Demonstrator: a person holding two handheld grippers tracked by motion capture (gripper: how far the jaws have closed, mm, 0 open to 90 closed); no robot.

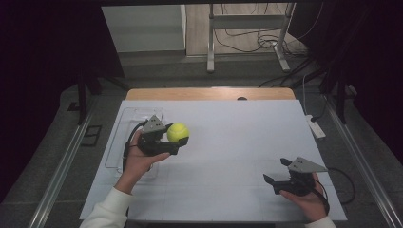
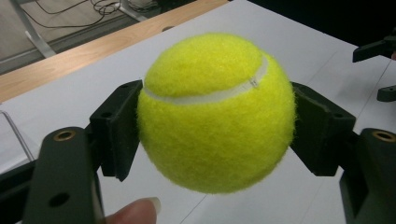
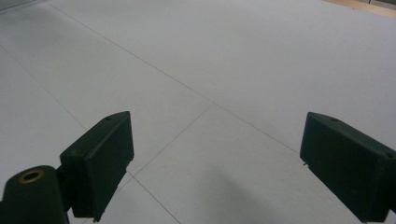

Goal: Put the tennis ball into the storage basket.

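Nearest me, my left gripper [image 1: 172,139] pinches the fuzzy yellow tennis ball [image 2: 215,111], lifted just beside the clear plastic tray [image 1: 124,124]. My right gripper [image 1: 279,172], well away from that tray, sits spread and empty. Grasp looks done; placement remains, I judge.

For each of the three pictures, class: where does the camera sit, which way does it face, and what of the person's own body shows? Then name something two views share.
High view: above the person's side, facing forward and down on the white table; both forearms, left hand-held gripper, right hand-held gripper.
Left gripper view: rides the left hand-held gripper, looks along its jaws at the tennis ball; a fingertip shows.
Right gripper view: rides the right hand-held gripper, facing bare table.
Shared: the tennis ball, high and left gripper views.
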